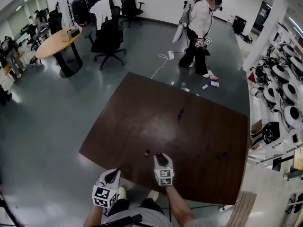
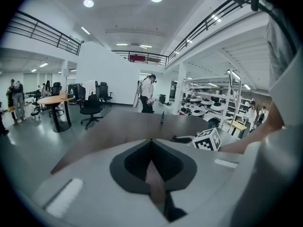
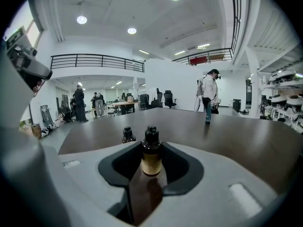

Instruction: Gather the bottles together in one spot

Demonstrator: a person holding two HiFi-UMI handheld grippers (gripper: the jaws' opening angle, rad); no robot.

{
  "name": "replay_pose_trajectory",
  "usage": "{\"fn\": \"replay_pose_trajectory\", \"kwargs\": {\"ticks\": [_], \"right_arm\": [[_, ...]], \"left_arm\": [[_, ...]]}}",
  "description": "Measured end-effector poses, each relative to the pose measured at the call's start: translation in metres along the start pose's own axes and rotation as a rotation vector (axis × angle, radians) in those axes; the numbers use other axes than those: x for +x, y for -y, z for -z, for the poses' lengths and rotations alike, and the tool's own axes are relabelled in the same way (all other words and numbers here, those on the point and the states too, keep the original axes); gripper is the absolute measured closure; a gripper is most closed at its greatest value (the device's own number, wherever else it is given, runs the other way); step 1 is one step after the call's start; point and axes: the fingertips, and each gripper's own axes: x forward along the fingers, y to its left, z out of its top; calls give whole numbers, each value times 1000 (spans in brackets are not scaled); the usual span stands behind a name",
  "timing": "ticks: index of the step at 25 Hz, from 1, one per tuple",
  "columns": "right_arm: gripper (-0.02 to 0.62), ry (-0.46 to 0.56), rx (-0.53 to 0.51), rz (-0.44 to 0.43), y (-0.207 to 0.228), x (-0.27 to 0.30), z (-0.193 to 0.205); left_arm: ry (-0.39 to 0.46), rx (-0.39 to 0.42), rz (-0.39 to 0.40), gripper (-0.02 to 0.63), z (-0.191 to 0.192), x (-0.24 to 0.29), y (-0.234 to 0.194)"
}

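- The right tool (image 3: 151, 147) is clenched on an amber bottle (image 3: 151, 163) with a black cap. The bottle stands upright between the jaws, its base on the counter (image 1: 142, 112), just inside the near edge.
- The left tool (image 2: 151, 143) grips nothing. Its jaw tips meet, and only a narrow strip of counter shows between the pads behind them. It hangs just off the near edge, towards the near left corner, beside the right tool.
- That makes two tools, and the marker cube (image 2: 208, 139) of the right one shows in the left gripper view.
- I count three bottles for certain. The first is the amber one in the right tool's grasp.
- The second is a small black-capped bottle (image 3: 128, 135), upright, just beside the right tool's left jaw and near the near edge.
- The third is a tall slim bottle (image 1: 180, 113), upright around the middle of the counter, well apart from the other two.
- One small dark thing (image 1: 222, 155) lies near the right edge. It is too small to tell whether it is a bottle.
- One person (image 1: 201, 30) stands on the floor beyond the far corner of the counter.
- A round table (image 1: 59, 44) stands off past the left side, with black office chairs (image 1: 108, 39) near it.
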Motion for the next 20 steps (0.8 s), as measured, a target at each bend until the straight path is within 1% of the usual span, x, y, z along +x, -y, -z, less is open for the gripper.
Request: {"fn": "replay_pose_trajectory", "kwargs": {"ticks": [5,16,20], "right_arm": [[463,-4,-3,-6,-7,10,0],[463,-37,-10,7,-10,21,12],[462,-31,-9,10,-11,22,13]], "left_arm": [[-7,-6,-13,606,-1,-2,-13],[-20,4,-9,606,-1,-1,-22],[-21,8,-6,606,-1,1,-24]]}}
